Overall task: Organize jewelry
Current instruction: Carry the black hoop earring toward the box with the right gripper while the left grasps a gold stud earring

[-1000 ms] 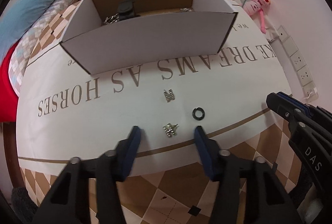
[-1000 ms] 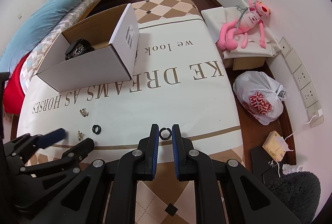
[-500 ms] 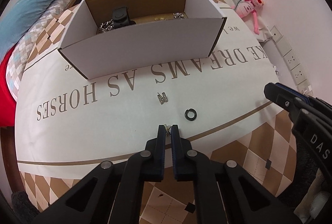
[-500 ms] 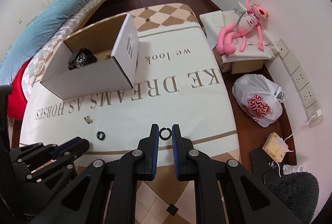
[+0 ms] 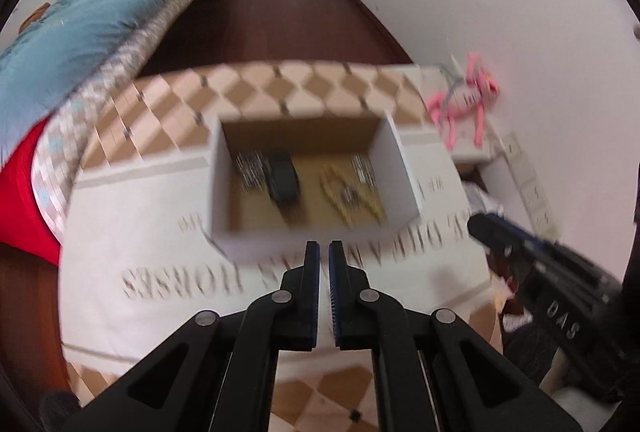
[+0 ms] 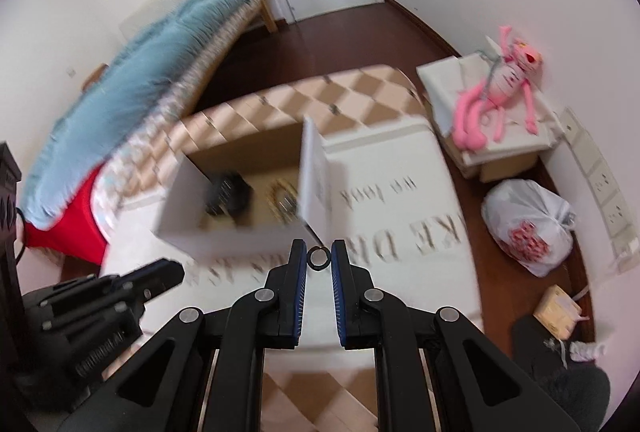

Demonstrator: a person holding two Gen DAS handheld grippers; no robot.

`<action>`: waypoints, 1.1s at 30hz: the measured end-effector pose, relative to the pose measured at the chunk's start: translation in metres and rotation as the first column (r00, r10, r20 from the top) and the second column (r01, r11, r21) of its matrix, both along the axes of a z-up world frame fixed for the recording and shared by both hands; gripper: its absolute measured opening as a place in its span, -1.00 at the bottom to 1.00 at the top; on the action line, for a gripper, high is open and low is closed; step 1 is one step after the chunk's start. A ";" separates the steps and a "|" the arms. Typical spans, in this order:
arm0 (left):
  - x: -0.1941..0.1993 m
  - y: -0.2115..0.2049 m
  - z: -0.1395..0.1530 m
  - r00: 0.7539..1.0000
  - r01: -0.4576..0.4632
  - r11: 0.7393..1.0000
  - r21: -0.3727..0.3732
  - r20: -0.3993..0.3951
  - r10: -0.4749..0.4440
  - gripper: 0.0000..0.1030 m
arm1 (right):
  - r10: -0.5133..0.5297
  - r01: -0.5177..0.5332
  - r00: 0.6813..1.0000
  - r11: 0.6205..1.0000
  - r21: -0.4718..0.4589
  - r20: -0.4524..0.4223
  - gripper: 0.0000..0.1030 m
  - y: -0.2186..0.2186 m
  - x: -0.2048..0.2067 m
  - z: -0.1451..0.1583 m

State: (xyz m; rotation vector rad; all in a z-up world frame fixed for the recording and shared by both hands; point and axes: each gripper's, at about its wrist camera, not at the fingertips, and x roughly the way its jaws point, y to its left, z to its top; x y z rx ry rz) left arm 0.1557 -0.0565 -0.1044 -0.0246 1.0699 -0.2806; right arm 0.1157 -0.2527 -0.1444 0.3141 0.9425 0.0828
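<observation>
An open white cardboard box (image 5: 316,238) stands on the printed tablecloth and holds a black watch (image 5: 284,178), silver chains and a gold piece (image 5: 340,192). My left gripper (image 5: 324,252) is shut and raised just before the box's near wall; the small silver piece it closed on does not show between the pads. My right gripper (image 6: 319,257) is shut on a small black ring (image 6: 319,257), held up near the box (image 6: 240,232). Both views are motion-blurred.
A bed with a blue quilt (image 6: 140,72) lies at the left. A pink plush toy (image 6: 500,92) sits on a small stand at the right, with a white plastic bag (image 6: 528,228) on the floor below it. The tablecloth (image 5: 140,232) covers the table.
Both grippers have lifted high and moved toward the box. The left gripper, open a second ago, closed on the small silver piece and rose. The right one still holds the ring.
</observation>
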 end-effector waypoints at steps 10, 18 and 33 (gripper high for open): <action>0.067 0.026 0.003 0.998 -0.055 0.998 0.029 -0.016 0.056 -0.95 | 0.086 -0.085 0.996 0.994 0.067 -0.018 -0.75 0.030 0.084 0.014; 0.002 0.025 -0.028 0.993 -0.089 0.994 0.069 -0.077 0.094 -0.54 | 0.054 -0.052 0.998 0.997 0.059 -0.025 -0.75 0.019 0.034 0.002; -0.056 -0.027 -0.113 0.984 -0.034 0.992 0.122 -0.167 0.054 0.93 | -0.053 0.053 0.983 0.999 -0.004 -0.176 -0.75 -0.018 -0.040 -0.068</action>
